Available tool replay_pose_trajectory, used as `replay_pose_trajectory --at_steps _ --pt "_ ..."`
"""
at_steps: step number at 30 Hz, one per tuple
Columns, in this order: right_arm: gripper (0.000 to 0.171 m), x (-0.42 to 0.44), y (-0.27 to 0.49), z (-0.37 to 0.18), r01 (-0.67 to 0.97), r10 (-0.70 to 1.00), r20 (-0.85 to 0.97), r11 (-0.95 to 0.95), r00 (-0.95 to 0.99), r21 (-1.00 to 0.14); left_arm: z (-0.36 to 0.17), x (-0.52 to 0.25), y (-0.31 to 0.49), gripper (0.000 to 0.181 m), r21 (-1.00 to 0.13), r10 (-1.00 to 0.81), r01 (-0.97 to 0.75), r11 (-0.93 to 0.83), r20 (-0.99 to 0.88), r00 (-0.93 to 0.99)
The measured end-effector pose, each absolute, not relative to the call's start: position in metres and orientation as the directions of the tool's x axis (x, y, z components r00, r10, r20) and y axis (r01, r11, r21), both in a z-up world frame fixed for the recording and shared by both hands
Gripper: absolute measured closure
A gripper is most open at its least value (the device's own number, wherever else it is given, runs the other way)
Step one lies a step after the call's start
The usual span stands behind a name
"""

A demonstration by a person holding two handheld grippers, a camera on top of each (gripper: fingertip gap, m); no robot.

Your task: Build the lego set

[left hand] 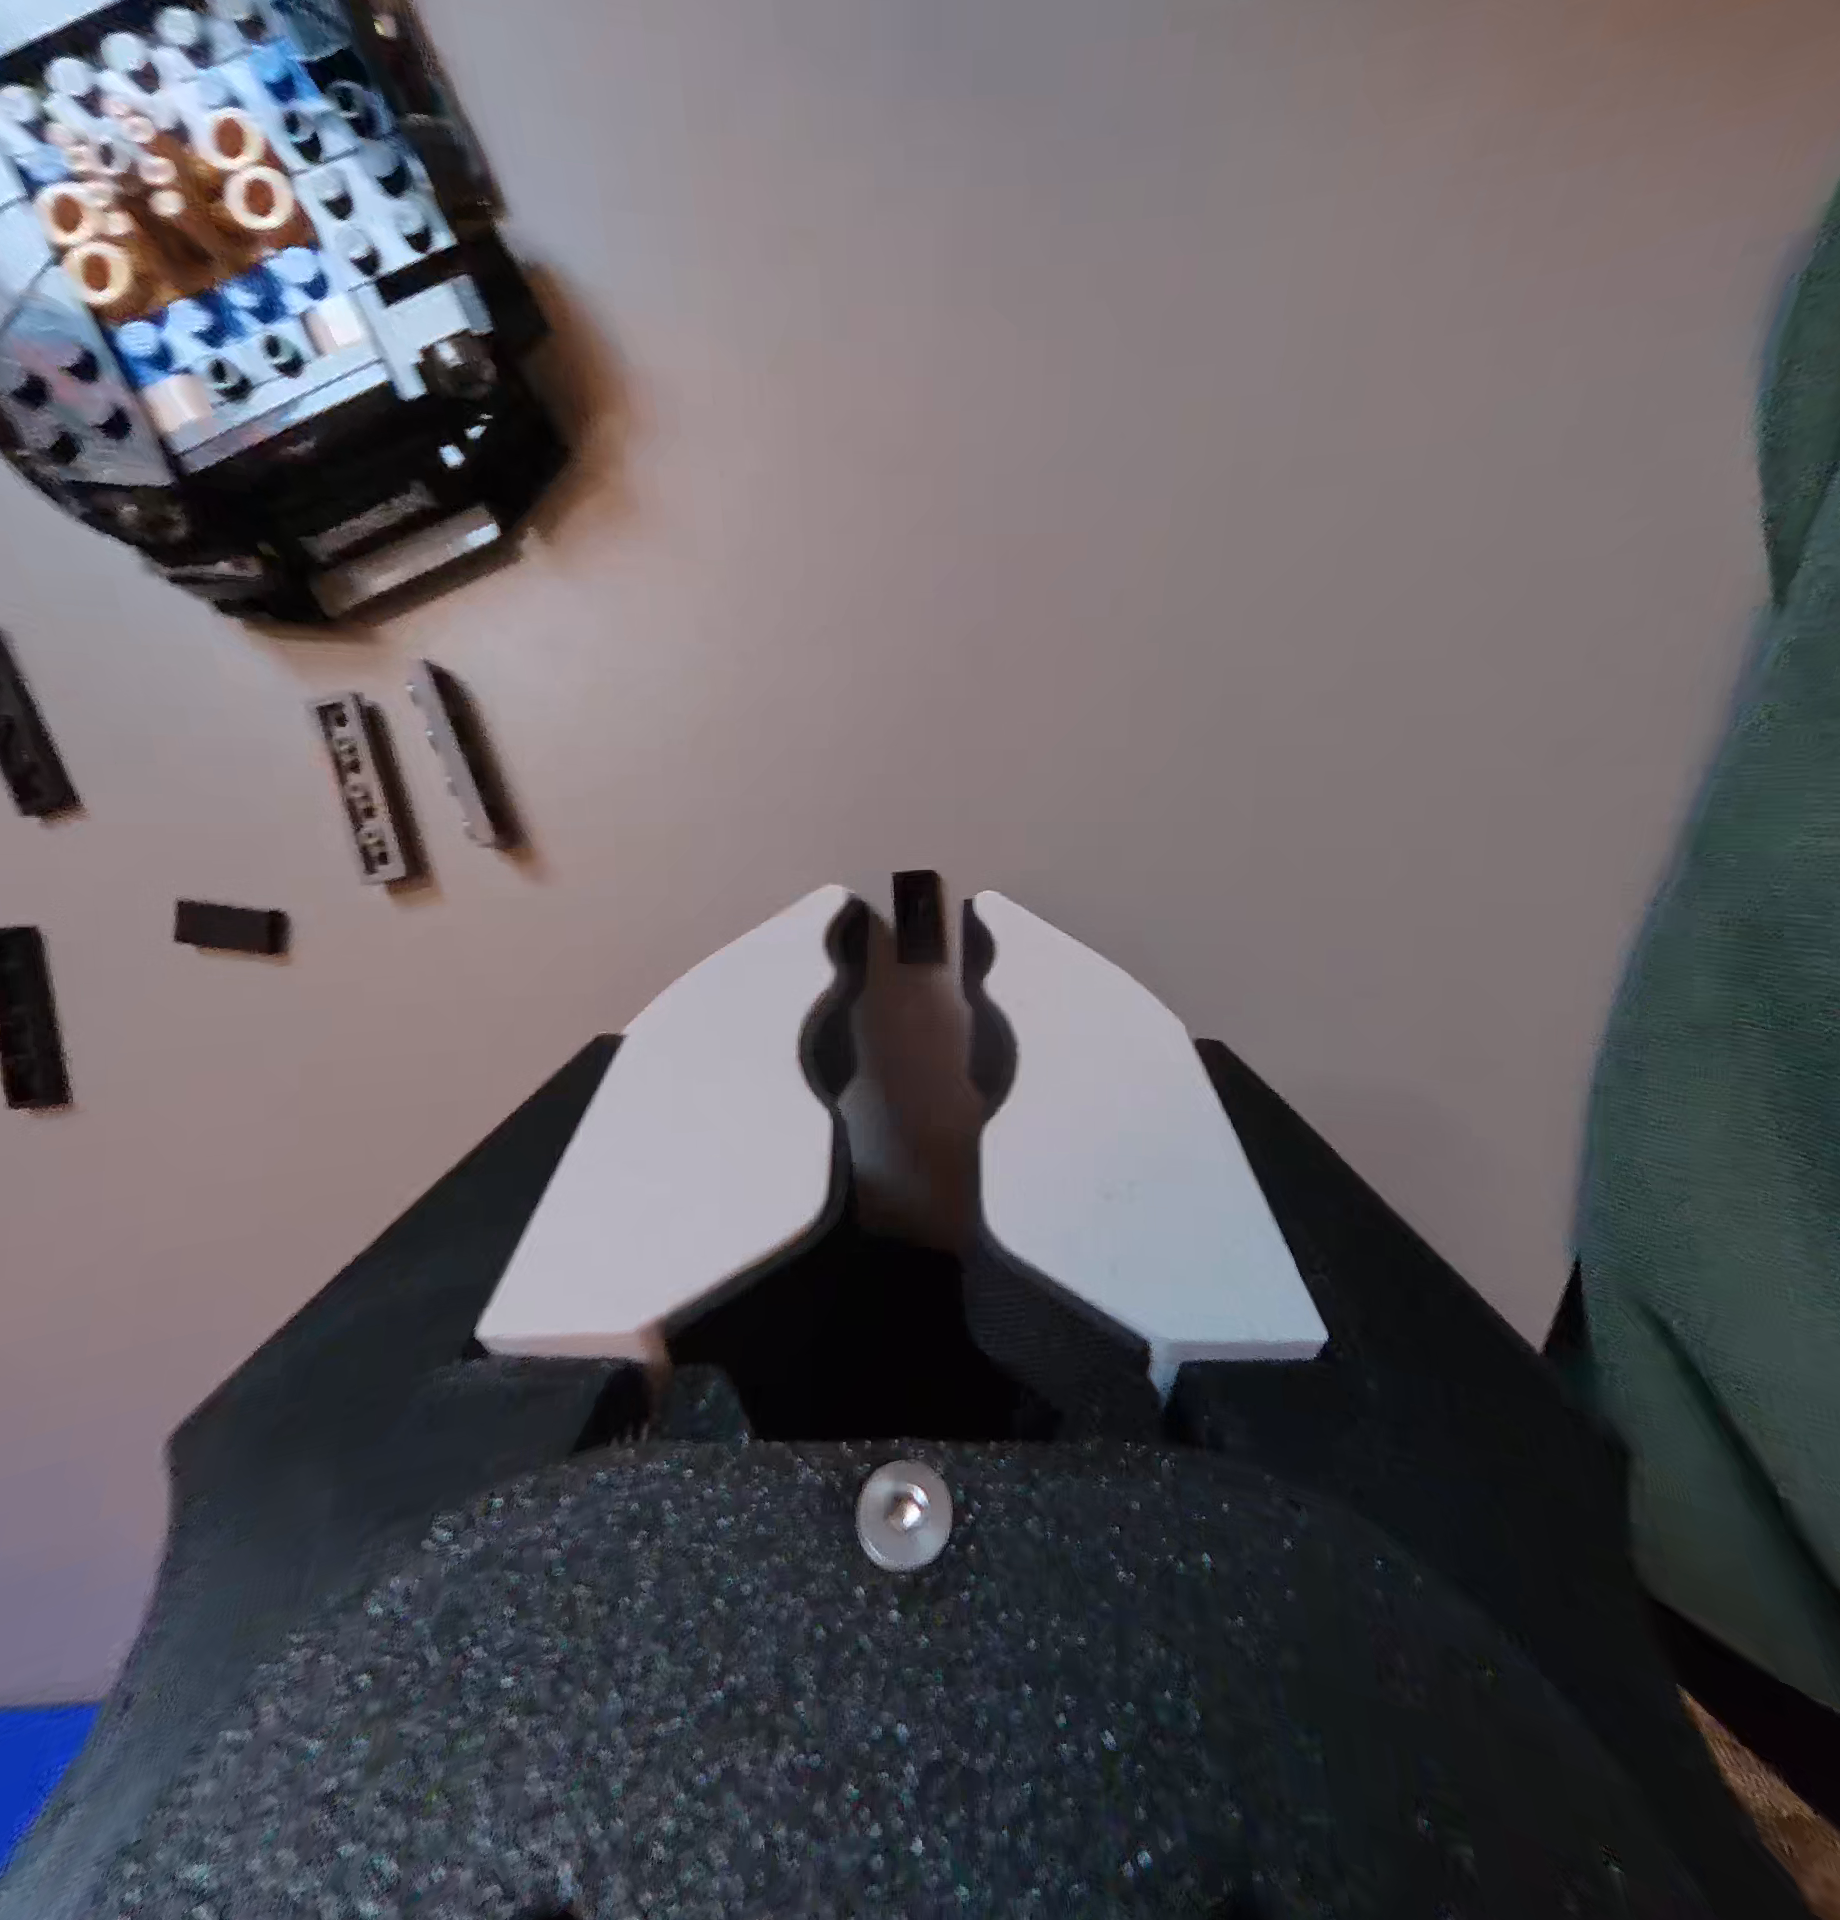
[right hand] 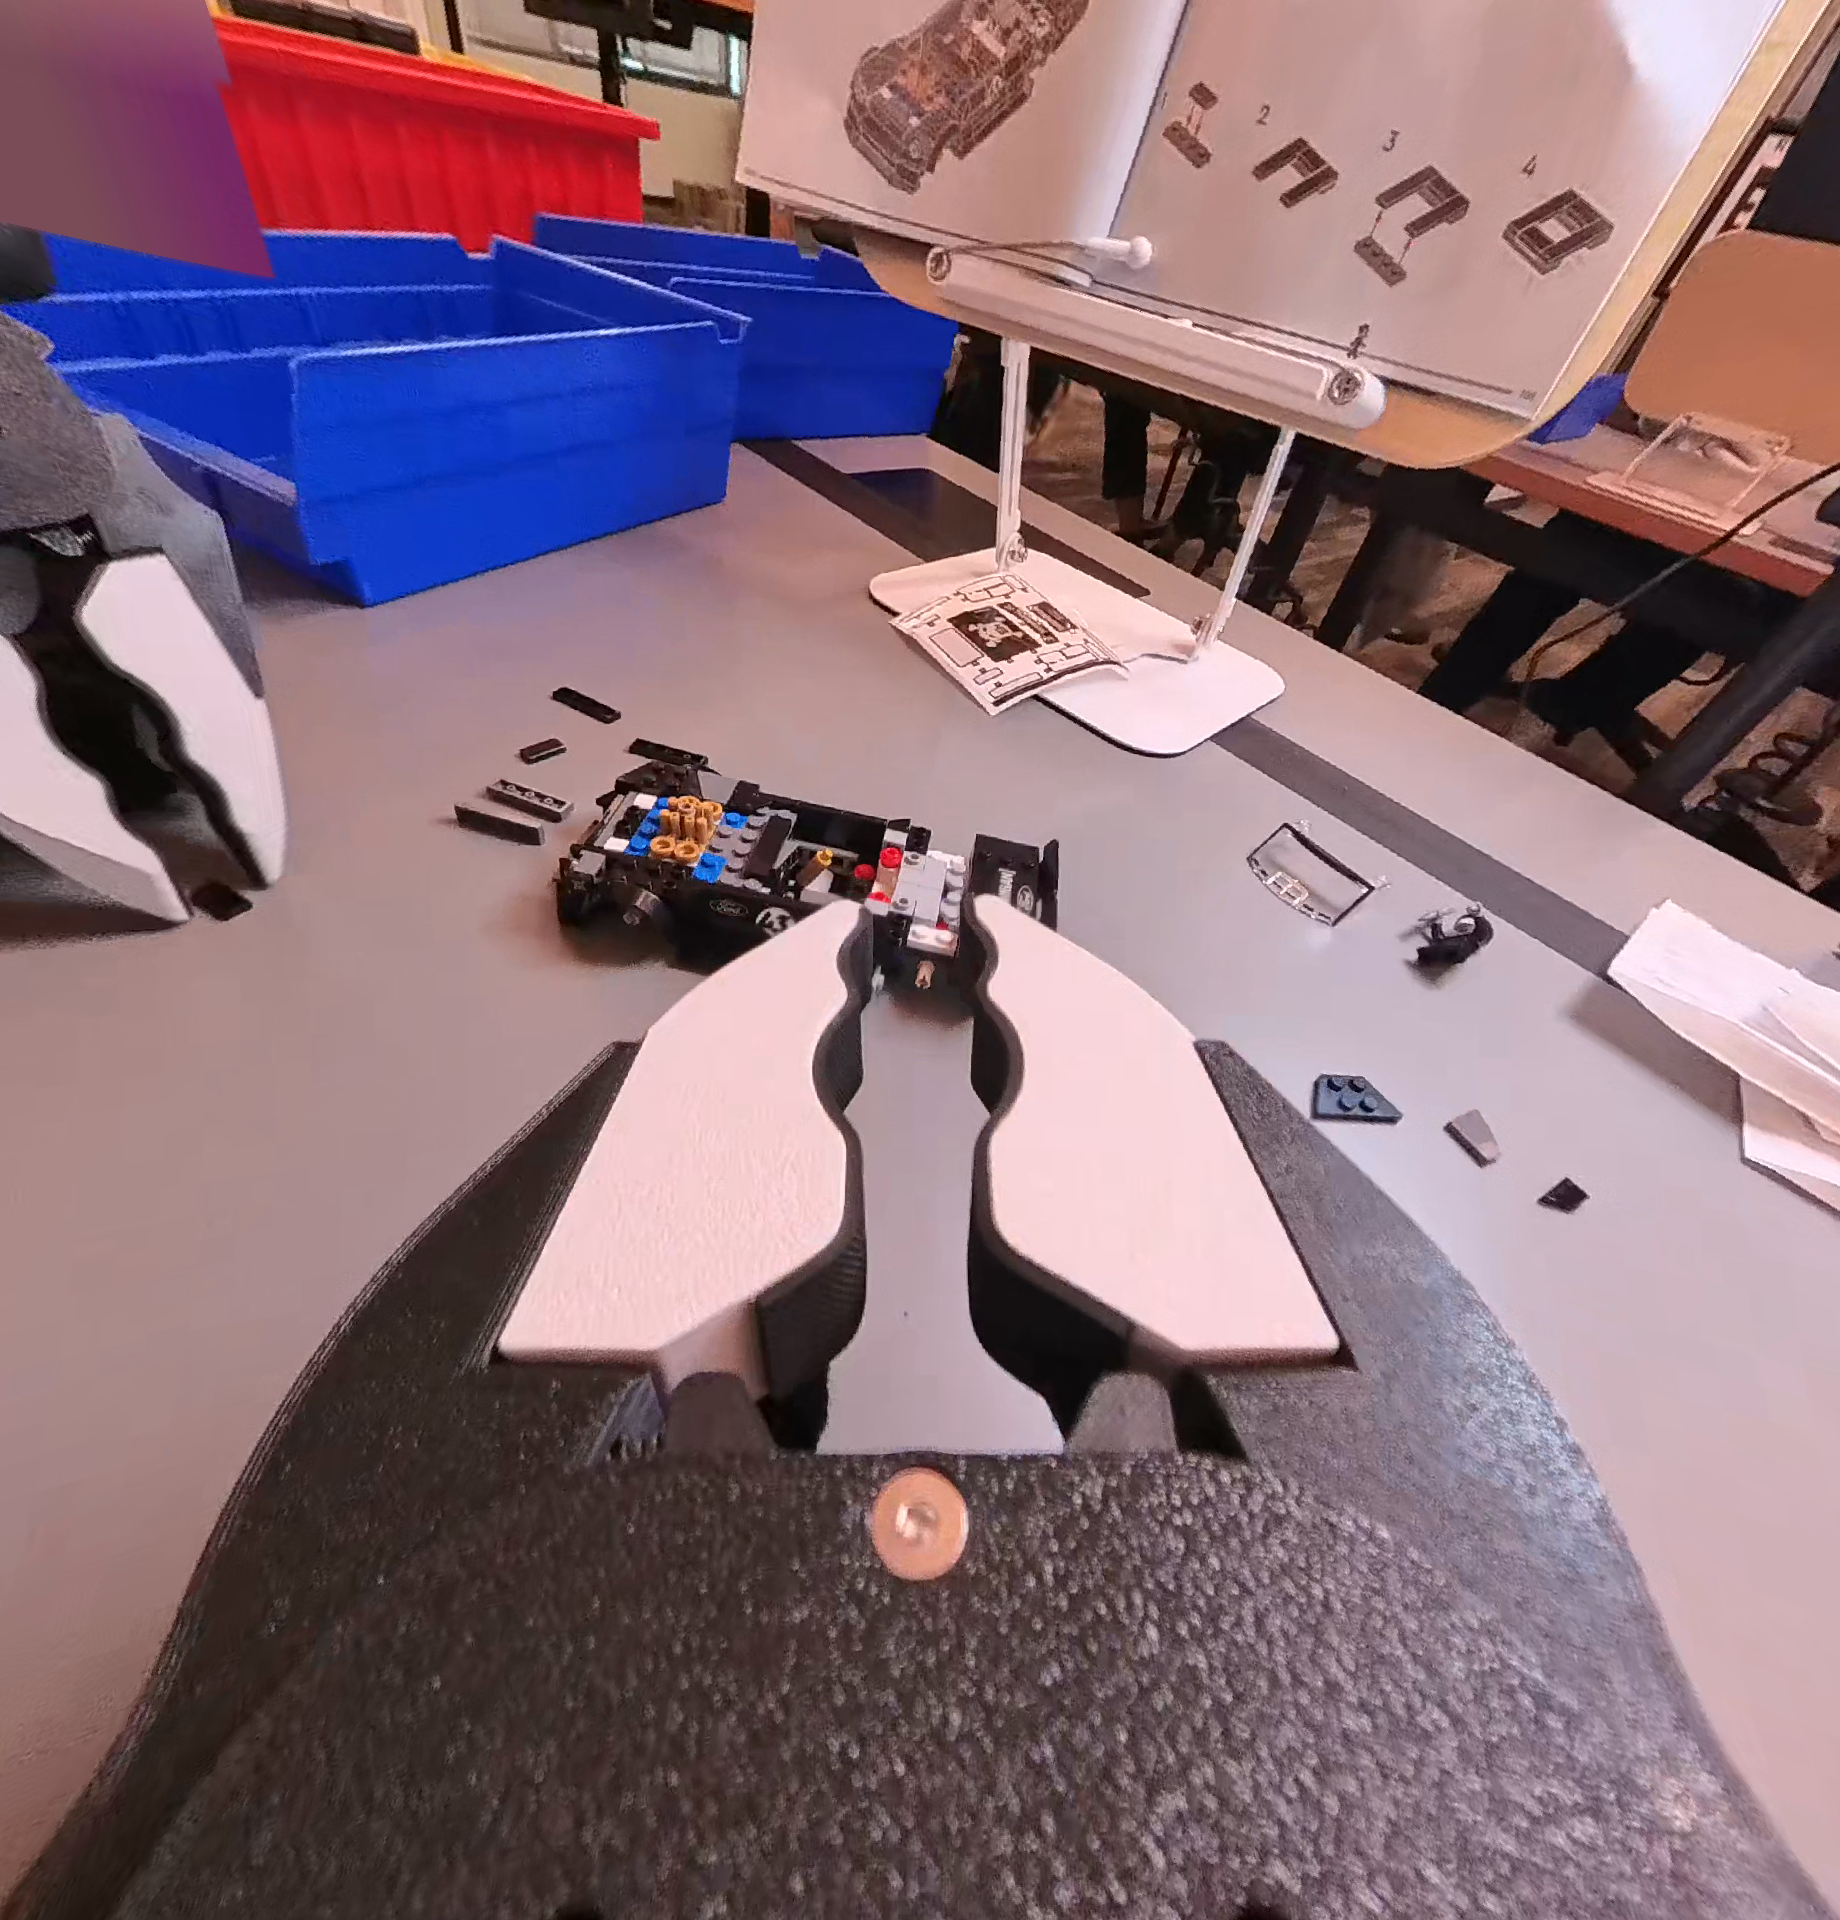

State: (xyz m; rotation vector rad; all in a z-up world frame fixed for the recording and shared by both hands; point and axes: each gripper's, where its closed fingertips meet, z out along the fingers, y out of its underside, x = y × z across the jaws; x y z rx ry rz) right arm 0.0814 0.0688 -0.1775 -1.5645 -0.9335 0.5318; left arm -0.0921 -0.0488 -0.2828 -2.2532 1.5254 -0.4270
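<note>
With my left claw (left hand: 916, 914) parted around the small flat black Lego tile (left hand: 917, 916) on the grey counter (left hand: 1259, 520), I'd square up before pinching; right claw (right hand: 921, 930) idles unclenched, empty.

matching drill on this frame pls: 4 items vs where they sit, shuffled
Items
1. small black piece
2. clear windscreen piece
3. sticker sheet
4. dark blue wedge plate

Places
A. on the white base of the instruction stand
B. on the table between the left gripper fingertips, not clamped
C. on the table right of the car model, beyond the right gripper
D. close to the right gripper's right finger, on the table

Pairs: 1-B, 2-C, 3-A, 4-D
</note>
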Motion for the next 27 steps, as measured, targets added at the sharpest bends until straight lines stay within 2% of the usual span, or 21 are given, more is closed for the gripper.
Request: replay_pose_trajectory --at_steps 1,4,6,10,13,16,21,27 --pt "0.155 0.081 0.068 -0.179 0.274 0.805 0.16 -0.004 0.572 -0.962 -0.283 -0.091 -0.051 0.173 -0.471 -0.937 -0.82 -0.325 0.04 0.348" --pt "0.155 0.073 0.06 -0.181 0.281 0.831 0.152 -0.006 0.536 -0.96 -0.283 -0.091 -0.047 0.173 -0.479 -0.938 -0.82 -0.314 0.022 0.346" --pt "0.155 0.061 0.049 -0.181 0.277 0.866 0.131 -0.009 0.482 -0.961 -0.274 -0.085 -0.042 0.173 -0.554 -0.935 -0.77 -0.315 0.043 0.352" --pt "0.155 0.026 0.016 -0.171 0.202 0.945 0.01 -0.059 0.325 -0.978 -0.205 -0.05 -0.033 0.173 -0.837 -0.93 -0.444 -0.32 0.187 0.317" --pt "0.155 -0.003 -0.009 -0.154 0.087 0.974 -0.148 -0.164 0.172 -0.983 -0.15 -0.031 -0.03 0.173 -0.954 -0.952 -0.165 -0.249 0.21 0.222" --pt "0.155 -0.02 -0.023 -0.136 -0.019 0.948 -0.317 -0.317 0.027 -0.948 -0.127 -0.021 -0.028 0.173 -0.986 -0.971 -0.023 -0.163 0.157 0.183" --pt "0.149 -0.023 -0.028 -0.119 -0.105 0.773 -0.604 -0.629 -0.196 -0.771 -0.119 -0.018 -0.031 0.173 -0.996 -0.968 -0.014 0.088 -0.089 0.235" --pt "0.143 -0.03 -0.037 -0.118 -0.036 0.605 -0.73 -0.777 -0.316 -0.629 -0.116 -0.018 -0.036 0.173 -0.929 -0.878 -0.085 0.361 -0.369 0.304"
